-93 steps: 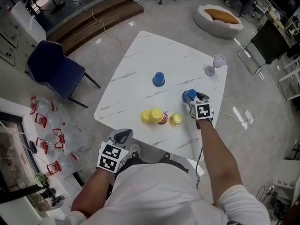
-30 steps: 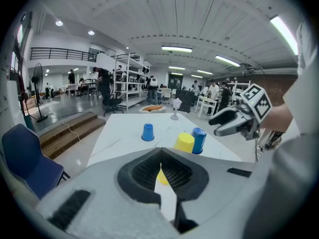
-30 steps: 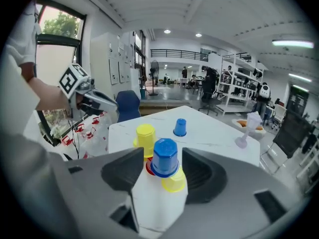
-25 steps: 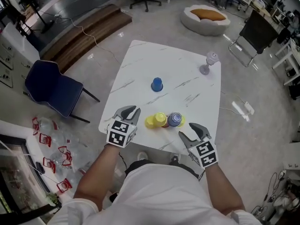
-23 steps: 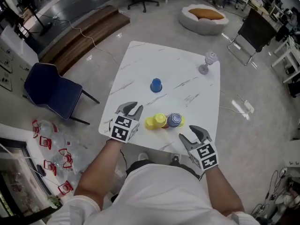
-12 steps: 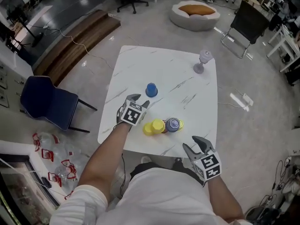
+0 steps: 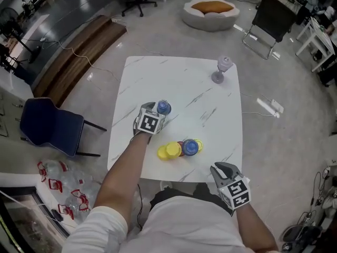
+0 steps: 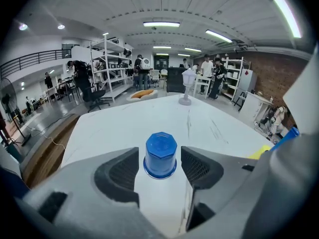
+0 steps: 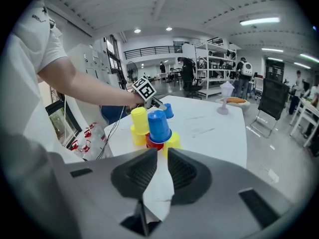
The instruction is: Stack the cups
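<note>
A lone blue cup [image 7: 164, 107] stands upside down on the white marble table [image 7: 184, 78]. My left gripper [image 7: 156, 115] is at it, jaws opening. In the left gripper view the blue cup [image 8: 160, 151] sits between the pads with gaps on both sides. Closer to me is a cluster of cups: a yellow stack [image 7: 168, 151], a blue cup [image 7: 190, 147] over a red one, and another yellow cup [image 7: 198, 143]. My right gripper [image 7: 222, 169] hovers off the table's near edge with its jaws closing on nothing. Its view shows the cluster [image 9: 158, 126] ahead.
A purple goblet [image 7: 221, 67] stands near the table's far right corner. A blue chair [image 7: 47, 125] is left of the table, with red-and-clear items [image 7: 63, 194] on the floor. A round cushion [image 7: 210, 9] and a folding chair [image 7: 271, 20] lie beyond.
My left gripper travelled from the table's near edge forward to the lone blue cup and opened around it. My right gripper drew back towards me and its jaws narrowed.
</note>
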`<state>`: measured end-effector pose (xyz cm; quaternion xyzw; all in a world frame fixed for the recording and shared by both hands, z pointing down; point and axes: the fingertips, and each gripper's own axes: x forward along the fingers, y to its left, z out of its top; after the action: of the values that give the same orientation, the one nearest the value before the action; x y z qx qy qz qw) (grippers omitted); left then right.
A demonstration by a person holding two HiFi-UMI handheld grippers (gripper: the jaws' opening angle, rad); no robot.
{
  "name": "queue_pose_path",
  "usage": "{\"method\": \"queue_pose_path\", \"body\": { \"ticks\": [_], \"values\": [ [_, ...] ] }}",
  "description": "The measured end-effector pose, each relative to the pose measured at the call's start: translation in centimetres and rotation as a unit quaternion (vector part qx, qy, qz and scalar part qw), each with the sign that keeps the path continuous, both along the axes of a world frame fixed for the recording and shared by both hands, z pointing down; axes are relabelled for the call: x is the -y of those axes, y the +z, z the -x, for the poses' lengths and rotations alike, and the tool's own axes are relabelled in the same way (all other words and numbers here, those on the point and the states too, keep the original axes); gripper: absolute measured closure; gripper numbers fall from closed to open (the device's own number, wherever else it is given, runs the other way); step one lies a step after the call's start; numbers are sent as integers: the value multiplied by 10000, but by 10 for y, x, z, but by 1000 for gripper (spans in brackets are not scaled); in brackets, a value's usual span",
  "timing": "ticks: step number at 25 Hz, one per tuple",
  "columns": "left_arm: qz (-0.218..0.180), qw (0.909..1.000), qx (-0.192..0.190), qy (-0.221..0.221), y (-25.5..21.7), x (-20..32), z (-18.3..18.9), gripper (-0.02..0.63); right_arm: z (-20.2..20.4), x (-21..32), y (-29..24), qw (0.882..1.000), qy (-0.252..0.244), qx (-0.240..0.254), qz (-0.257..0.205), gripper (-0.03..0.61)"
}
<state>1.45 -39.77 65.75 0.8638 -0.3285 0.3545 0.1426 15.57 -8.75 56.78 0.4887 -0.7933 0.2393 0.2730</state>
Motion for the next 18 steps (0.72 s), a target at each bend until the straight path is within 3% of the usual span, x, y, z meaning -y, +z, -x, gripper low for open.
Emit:
{"method": "queue_pose_path", "body": {
  "ticks": [7, 13, 18],
  "values": [
    [235, 9997, 69, 93, 9, 1, -10, 351, -10, -8, 5, 9999, 108, -52, 113, 542],
    [-64, 9998, 149, 75, 13, 7, -12, 383, -18, -17, 15, 9996, 171, -86, 224, 572],
    [-252, 9996, -91, 133, -21, 0, -10, 387, -17, -15, 14, 9996, 155, -21, 224, 571]
  ]
}}
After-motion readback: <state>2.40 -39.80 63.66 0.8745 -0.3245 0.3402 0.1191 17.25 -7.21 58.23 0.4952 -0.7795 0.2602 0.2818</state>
